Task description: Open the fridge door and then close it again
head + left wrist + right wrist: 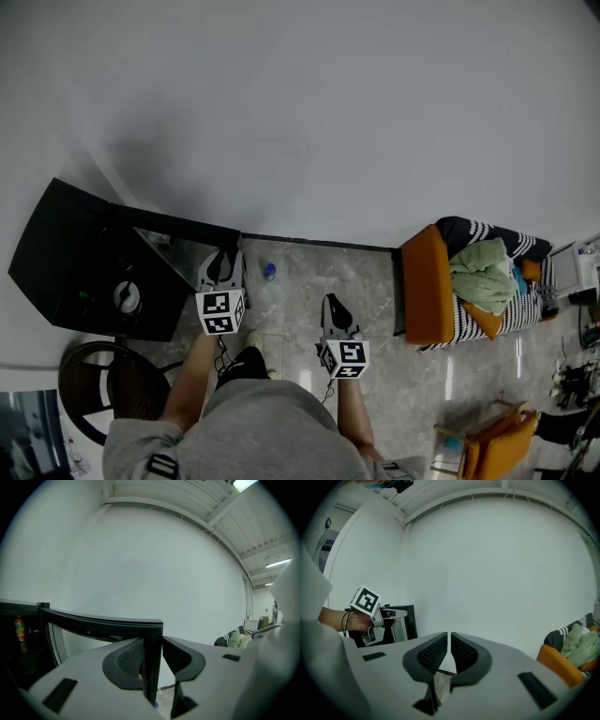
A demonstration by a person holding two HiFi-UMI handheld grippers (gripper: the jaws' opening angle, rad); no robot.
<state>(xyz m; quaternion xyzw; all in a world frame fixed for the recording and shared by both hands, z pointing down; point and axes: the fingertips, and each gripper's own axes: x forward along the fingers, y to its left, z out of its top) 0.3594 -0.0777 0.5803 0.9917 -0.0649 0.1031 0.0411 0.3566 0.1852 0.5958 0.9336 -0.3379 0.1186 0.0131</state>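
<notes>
While the left gripper [153,643] keeps its fingers partly open around the door [101,622] edge, a thin gap shows on the right side. The right gripper [449,641] is closed, empty. The fridge [84,272], lower left, is dark inside; one bottle [19,627] shows. A sofa [427,295] sits far right.

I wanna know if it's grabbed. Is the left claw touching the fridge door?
Cannot tell. Left gripper view: the fridge door sits between the left claw pads, partly hiding one, with a gap beside the other.
</notes>
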